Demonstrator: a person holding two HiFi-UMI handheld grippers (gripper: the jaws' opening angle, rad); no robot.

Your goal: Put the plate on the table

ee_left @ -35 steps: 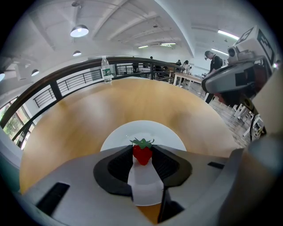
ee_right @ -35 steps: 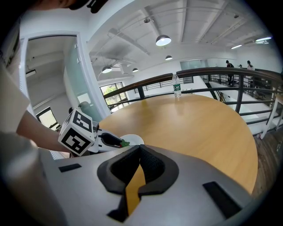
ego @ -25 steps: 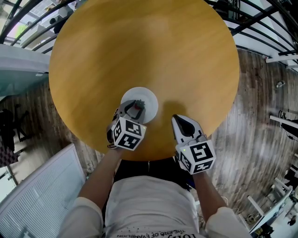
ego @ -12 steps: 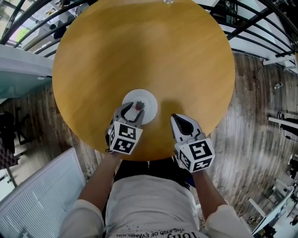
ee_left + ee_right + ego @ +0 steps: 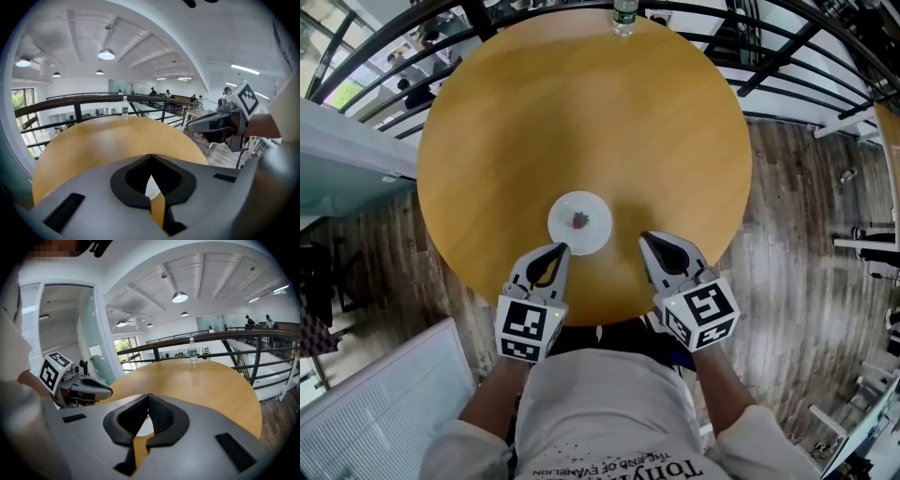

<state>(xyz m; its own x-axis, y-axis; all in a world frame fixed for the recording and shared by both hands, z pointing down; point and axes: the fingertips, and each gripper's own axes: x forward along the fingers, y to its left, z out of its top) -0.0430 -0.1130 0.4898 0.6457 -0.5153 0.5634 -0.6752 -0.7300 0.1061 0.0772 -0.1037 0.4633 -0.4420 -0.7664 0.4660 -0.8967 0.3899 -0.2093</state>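
Plate (image 5: 592, 208): white, round, lying flat on the round wooden table (image 5: 581, 112). Head view puts it toward the 6 o'clock part of the tabletop, inside the edge. A small red item (image 5: 579, 221) sits at its centre; too small to identify.

Left gripper (image 5: 555, 251): off the plate's 7 o'clock side, tip just beside the rim in the head view. The jaws have just been closing and are now pressed together with nothing between them. In the left gripper view (image 5: 150, 157) the black pads meet at a point, and only a white sliver of the plate (image 5: 151, 186) shows in the notch below them. No grip on the plate.

Right gripper (image 5: 649, 239): off the plate's 4 o'clock side, apart from the rim. Its own view (image 5: 149, 396) shows the pads meeting at the tip, pinching nothing. A pale sliver of plate (image 5: 146, 426) is visible beneath.

Each gripper appears in the other's view, hanging over the near table edge: the right one (image 5: 190, 126) at 3 o'clock in the left gripper view, the left one (image 5: 108, 391) at 9 o'clock in the right gripper view.

Water bottle (image 5: 623, 17): upright at the table's 12 o'clock edge, well apart from the plate. Dark railing (image 5: 787, 56) runs behind it.
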